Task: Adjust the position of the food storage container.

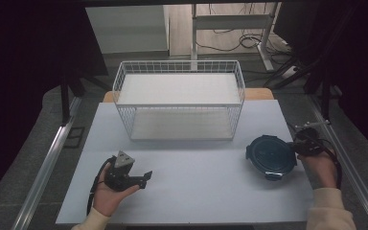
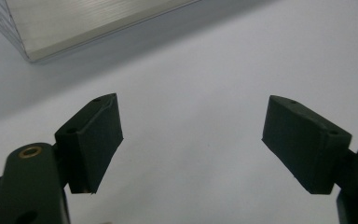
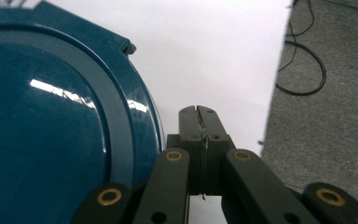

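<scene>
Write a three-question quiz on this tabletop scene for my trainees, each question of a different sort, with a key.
1. True or false: the right gripper has its jaws spread wide around the round blue lid.
2. Multiple choice: where does the white wire basket stand? A) at the far middle of the table B) beside the left gripper C) on the floor
3. Fill in: the left gripper's jaws stand ____ over bare table.

Key
1. False: in the right gripper view the jaws are shut, beside the lid's edge; whether they touch it cannot be told.
2. A
3. open, with nothing between them
</scene>
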`<state>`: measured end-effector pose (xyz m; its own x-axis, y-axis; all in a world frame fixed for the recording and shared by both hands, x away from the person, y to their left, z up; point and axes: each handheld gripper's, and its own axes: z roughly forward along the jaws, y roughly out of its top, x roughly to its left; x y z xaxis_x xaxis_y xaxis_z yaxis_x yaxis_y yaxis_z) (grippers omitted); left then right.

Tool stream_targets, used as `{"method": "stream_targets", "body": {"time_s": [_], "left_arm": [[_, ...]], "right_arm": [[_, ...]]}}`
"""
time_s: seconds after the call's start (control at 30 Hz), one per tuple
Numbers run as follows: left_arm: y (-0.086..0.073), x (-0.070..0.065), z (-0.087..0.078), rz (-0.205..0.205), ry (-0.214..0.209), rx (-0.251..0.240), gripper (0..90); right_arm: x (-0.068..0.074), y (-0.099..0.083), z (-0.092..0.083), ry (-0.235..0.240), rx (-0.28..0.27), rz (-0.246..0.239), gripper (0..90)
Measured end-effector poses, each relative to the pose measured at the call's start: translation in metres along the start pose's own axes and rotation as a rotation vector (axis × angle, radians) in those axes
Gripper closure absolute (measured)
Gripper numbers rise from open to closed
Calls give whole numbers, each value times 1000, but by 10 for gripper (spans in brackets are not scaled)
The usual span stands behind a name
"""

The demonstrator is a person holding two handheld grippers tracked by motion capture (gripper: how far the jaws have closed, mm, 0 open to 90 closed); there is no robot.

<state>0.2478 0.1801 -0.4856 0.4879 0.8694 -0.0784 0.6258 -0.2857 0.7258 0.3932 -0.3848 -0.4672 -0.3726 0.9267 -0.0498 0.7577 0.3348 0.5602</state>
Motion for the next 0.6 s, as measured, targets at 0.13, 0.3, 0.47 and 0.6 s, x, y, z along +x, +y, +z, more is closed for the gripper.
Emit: {"method": "stream_targets", "body": {"time_s": [0.13, 0.3, 0.47, 0.6], "left_arm": [[0, 0, 1, 0, -2, 5, 195], [0, -1, 0, 0, -4, 0, 195], [0, 0, 0, 1, -4, 2, 196], [0, 0, 0, 1, -5, 1, 195]], "right_arm": [[5, 2, 1, 14, 2, -9, 900], [16, 5, 4, 48, 3, -34, 900], [35, 9, 4, 67, 7, -66, 900], [46, 11, 5, 71, 9, -82, 900]]}}
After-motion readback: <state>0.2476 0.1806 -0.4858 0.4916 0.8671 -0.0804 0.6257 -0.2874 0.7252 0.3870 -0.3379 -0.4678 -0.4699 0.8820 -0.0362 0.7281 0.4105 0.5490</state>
